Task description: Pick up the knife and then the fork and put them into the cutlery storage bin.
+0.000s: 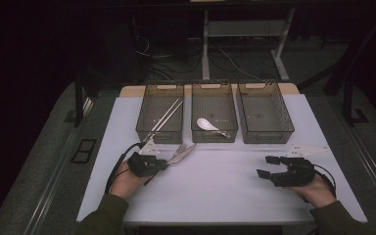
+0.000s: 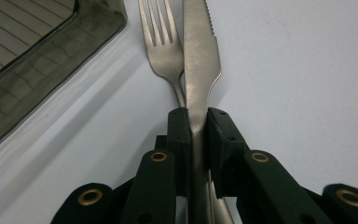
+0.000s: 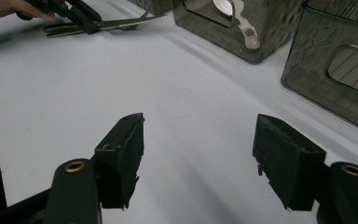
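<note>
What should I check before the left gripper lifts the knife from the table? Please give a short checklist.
1. Left gripper closed on the knife: ok, pads press its handle.
2. Knife alone in the grip: cannot tell; the fork lies against it, its handle hidden below the jaws.
3. Right gripper out of the way: ok, open, apart on the table.
4. Right bin free: ok.
5. Left bin free: not ok, chopsticks inside.
</note>
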